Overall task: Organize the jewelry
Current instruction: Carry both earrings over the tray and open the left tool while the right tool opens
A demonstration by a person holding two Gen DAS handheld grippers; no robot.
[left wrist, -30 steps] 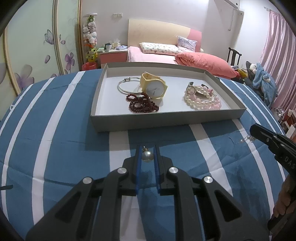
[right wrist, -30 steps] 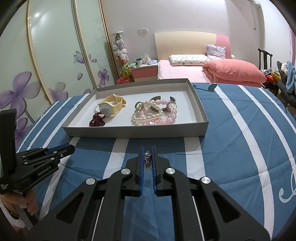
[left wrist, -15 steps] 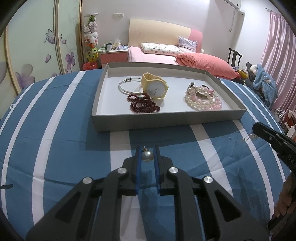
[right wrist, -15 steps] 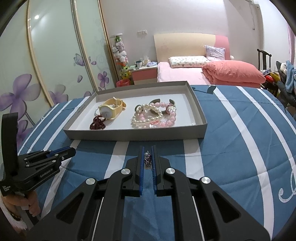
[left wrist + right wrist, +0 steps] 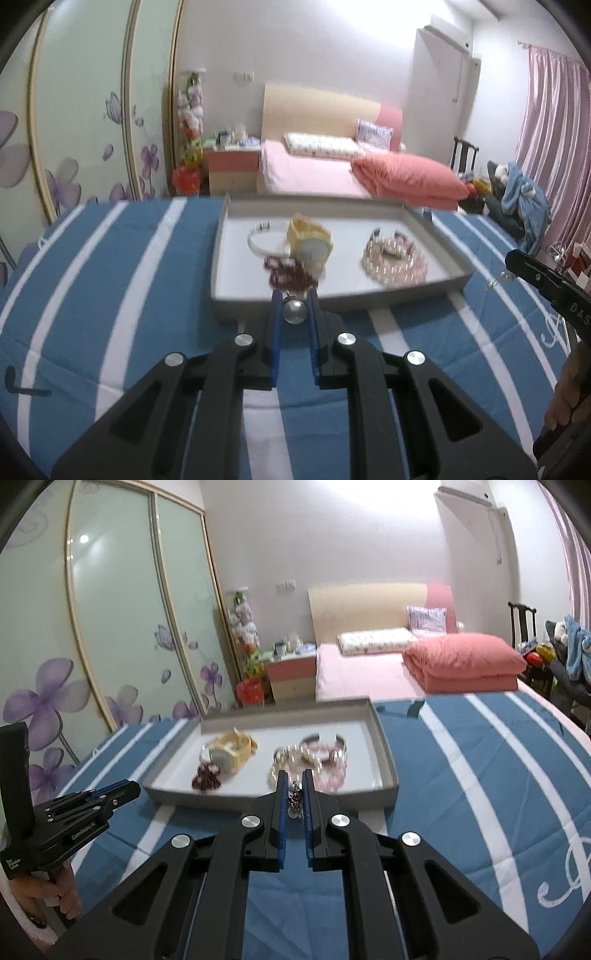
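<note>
A grey jewelry tray (image 5: 376, 301) (image 5: 388, 753) lies on the blue striped cloth. It holds a yellow watch (image 5: 308, 242) (image 5: 229, 753), a dark red bead bracelet (image 5: 290, 275) (image 5: 207, 779), a silver bangle (image 5: 258, 240) and pearl and pink bracelets (image 5: 395, 258) (image 5: 317, 762). My left gripper (image 5: 294, 310) is shut on a round silver pearl earring (image 5: 294, 312), held above the tray's near edge. My right gripper (image 5: 294, 794) is shut on a small dark dangling earring (image 5: 294, 801), also raised near the tray's front edge. The right gripper also shows in the left wrist view (image 5: 517, 273).
The blue and white striped cloth (image 5: 110, 280) covers the table around the tray. A pink bed (image 5: 332, 173), a nightstand (image 5: 231, 170) and wardrobe doors (image 5: 110, 627) stand behind. A chair with clothes (image 5: 517, 199) is at the right.
Both grippers have risen and moved forward toward the tray, each still holding its earring. The tray sits lower in both views and looks blurred by motion.
</note>
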